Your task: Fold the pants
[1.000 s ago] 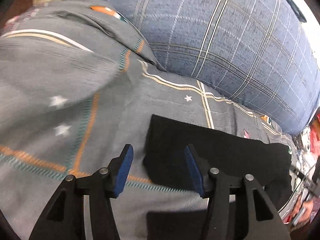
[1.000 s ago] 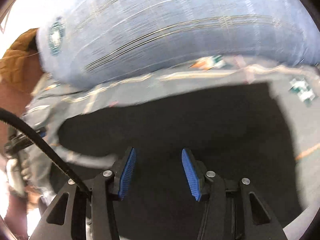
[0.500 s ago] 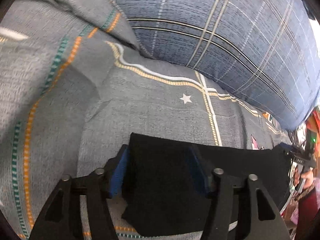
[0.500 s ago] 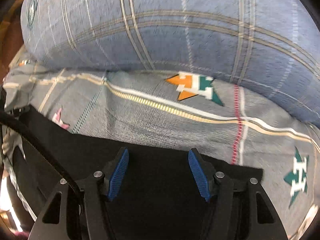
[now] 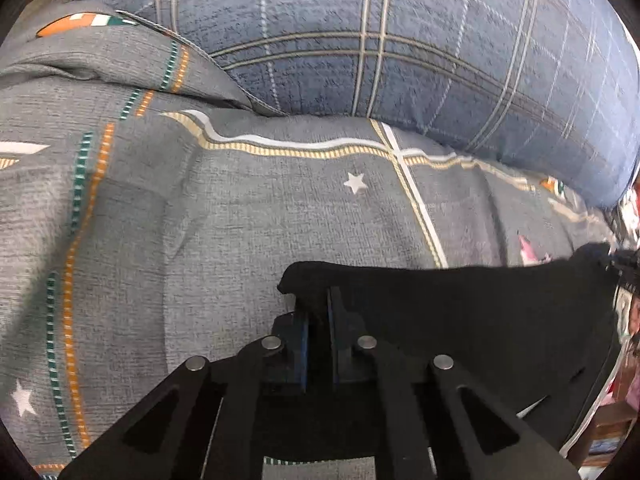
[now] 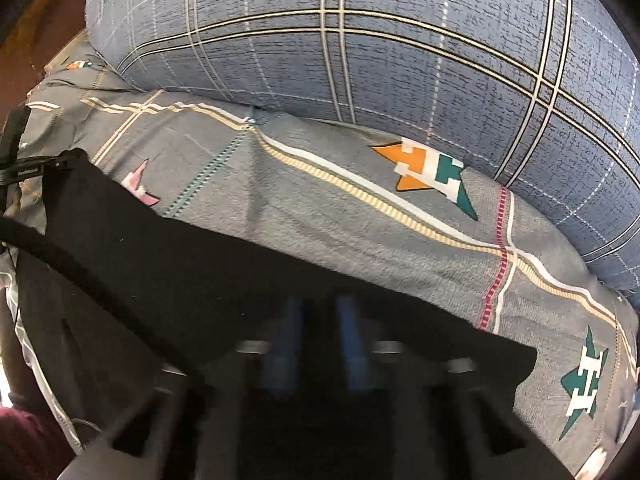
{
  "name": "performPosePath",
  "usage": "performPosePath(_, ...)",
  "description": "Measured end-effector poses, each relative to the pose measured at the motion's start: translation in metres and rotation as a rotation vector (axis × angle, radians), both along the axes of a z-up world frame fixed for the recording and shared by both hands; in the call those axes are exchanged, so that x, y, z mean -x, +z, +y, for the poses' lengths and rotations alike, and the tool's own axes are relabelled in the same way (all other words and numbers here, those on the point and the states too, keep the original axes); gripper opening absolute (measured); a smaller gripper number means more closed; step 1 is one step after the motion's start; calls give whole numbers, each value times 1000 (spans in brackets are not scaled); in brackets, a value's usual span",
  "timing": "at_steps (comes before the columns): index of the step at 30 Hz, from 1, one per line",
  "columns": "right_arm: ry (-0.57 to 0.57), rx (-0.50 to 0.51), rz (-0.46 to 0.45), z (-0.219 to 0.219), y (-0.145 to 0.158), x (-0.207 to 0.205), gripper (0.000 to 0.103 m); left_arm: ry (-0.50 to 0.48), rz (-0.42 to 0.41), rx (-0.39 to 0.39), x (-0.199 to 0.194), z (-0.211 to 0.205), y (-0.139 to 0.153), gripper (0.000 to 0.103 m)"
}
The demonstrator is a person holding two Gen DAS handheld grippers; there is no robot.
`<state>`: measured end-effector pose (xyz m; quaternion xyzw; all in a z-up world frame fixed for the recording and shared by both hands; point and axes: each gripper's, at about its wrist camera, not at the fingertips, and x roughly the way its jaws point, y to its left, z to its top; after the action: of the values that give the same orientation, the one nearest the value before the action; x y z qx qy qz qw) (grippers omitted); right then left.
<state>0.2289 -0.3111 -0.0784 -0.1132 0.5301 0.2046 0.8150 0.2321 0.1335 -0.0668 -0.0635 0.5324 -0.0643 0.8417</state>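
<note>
1. The black pants (image 5: pixel 460 312) lie on the bed (image 5: pixel 240 220), on its grey patterned cover, with their long axis running across from 9 to 3 o'clock in both wrist views. The far edge sags a little between the two grips.

2. The left tongs (image 5: pixel 318 320) are pressed together on the pants' left corner, and a nub of cloth pokes out past the tips at 12 o'clock. From here the rest of the garment stretches away toward 3 o'clock.

3. The right tongs (image 6: pixel 320 332) are blurred, with the blue pads nearly together and black cloth between them. They appear to pinch the far edge, but the blur leaves this a judgement. The garment runs off toward 9 o'clock.

4. Each tongs holds its own end, so neither is nearer the cloth. The fold likely turns on carrying both ends together along 12–6.

5. The blue plaid pillow (image 6: pixel 400 60) lies at 12 o'clock, close beyond the pants, and could crowd a forward fold.

6. No legible brand; a tiny white mark on a black clip (image 6: pixel 24 170) at 9 o'clock is unreadable.
</note>
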Motion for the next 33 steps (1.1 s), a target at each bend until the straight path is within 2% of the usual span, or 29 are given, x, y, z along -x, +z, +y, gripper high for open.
performPosePath(7, -75, -37, -65, -9, 24, 8, 6, 34, -55, 25, 1, 3, 18, 7)
performPosePath(8, -90, -45, -78, -11, 29, 10, 0, 36, -66, 29, 2, 4, 22, 7)
performPosePath(12, -143, -75, -123, -18, 47, 16, 1, 44, -111, 65, 8, 10, 40, 7)
performPosePath(15, -152, -72, -105, -16, 47, 17, 1, 56, -116, 74, 11, 10, 43, 7)
performPosePath(17, -174, -57, -87, -17, 43, 12, 10, 69, -112, 79, 13, 11, 42, 7)
performPosePath(19, -174, -58, -74, -17, 39, 6, 50, 84, -109, 85, 16, 14, 40, 7)
performPosePath(20, -169, -56, -74, -15, 37, 2, 53, 89, -110, 83, 16, 14, 38, 7)
performPosePath(28, -85, -48, 1, 4, 16, -19, 53, 70, -94, 7, 17, 3, 15, 7)
performPosePath(30, -45, -60, 27, 9, 11, -21, 53, 65, -75, 24, 15, 3, 6, 7)
performPosePath(33, 1, -13, 42, 14, 0, -23, 57, 80, -60, 43, 12, 6, -4, 7)
